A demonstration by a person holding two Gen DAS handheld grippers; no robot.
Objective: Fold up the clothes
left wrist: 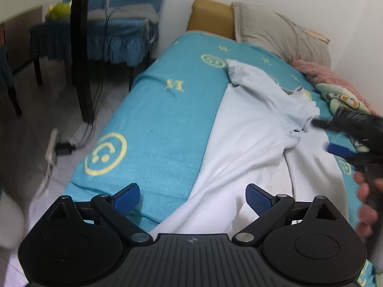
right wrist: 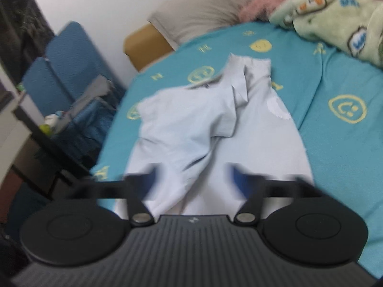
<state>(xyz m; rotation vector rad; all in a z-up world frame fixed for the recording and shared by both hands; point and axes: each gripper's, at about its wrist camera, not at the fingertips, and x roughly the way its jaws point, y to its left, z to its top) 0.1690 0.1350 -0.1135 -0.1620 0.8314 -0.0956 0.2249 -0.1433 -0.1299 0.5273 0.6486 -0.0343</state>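
A pale blue-white T-shirt [left wrist: 251,138] lies crumpled on the turquoise bed sheet [left wrist: 167,124], one sleeve folded across its body and the collar [left wrist: 295,91] toward the pillow. My left gripper [left wrist: 192,197] hovers open over the shirt's lower hem at the bed's near edge, nothing between its blue pads. My right gripper [left wrist: 331,137] comes in from the right beside the bunched shoulder, its fingers apart. In the right wrist view the right gripper [right wrist: 194,177] is blurred and open above the shirt [right wrist: 191,124], gripping nothing.
A beige pillow [left wrist: 275,31], a pink blanket [left wrist: 318,71] and a green patterned blanket [right wrist: 335,19] lie along the wall side. A tan headboard [left wrist: 210,16] stands behind. Left of the bed are chairs with blue covers [left wrist: 100,38] and a power strip [left wrist: 51,150] on the floor. A hand [left wrist: 366,203] holds the right gripper.
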